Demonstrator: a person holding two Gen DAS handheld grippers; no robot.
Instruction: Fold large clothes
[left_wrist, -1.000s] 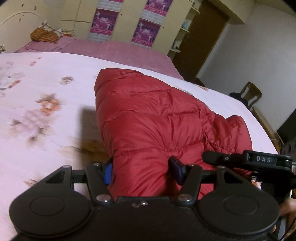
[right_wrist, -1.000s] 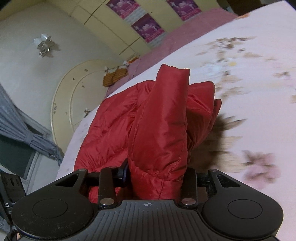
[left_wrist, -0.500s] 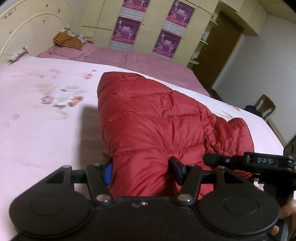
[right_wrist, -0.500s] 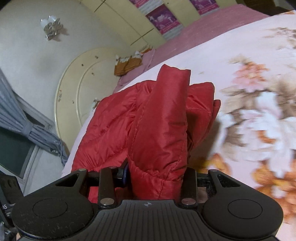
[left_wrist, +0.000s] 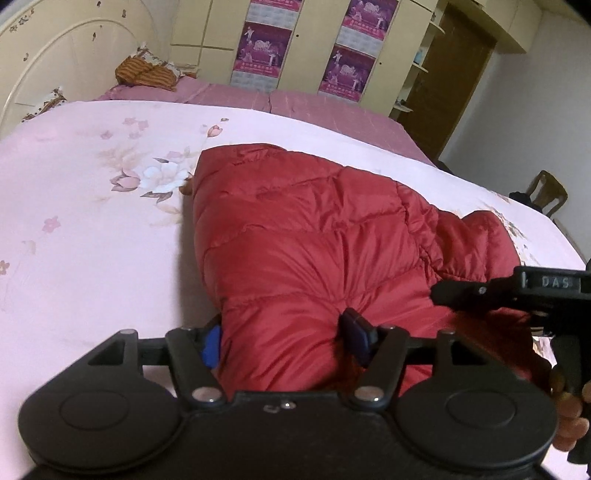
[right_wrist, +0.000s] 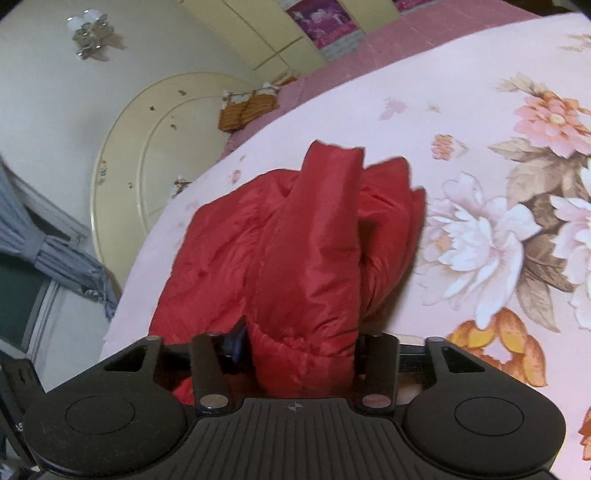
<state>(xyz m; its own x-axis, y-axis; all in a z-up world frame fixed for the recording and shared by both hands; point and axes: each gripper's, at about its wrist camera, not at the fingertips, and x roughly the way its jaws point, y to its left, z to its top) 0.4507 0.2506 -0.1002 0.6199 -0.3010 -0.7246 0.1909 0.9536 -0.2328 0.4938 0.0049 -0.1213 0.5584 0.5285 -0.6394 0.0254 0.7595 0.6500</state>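
A red quilted puffer jacket (left_wrist: 317, 236) lies on a pink floral bedspread (left_wrist: 81, 206). My left gripper (left_wrist: 284, 336) is shut on the jacket's near edge, red fabric bulging between its blue-padded fingers. My right gripper (right_wrist: 299, 350) is shut on another thick fold of the same jacket (right_wrist: 306, 251), which rises bunched in front of it. The right gripper's body also shows at the right edge of the left wrist view (left_wrist: 517, 288), close beside the left one.
A cream headboard (right_wrist: 147, 147) stands at the bed's far end with an orange striped pillow (left_wrist: 144, 74) near it. Yellow wardrobes with purple posters (left_wrist: 262, 48), a brown door (left_wrist: 454, 74) and a wooden chair (left_wrist: 546, 192) line the room's far side.
Both grippers keep their hold on the jacket. They have moved along the bed with it; more headboard and different flowers of the bedspread show now.
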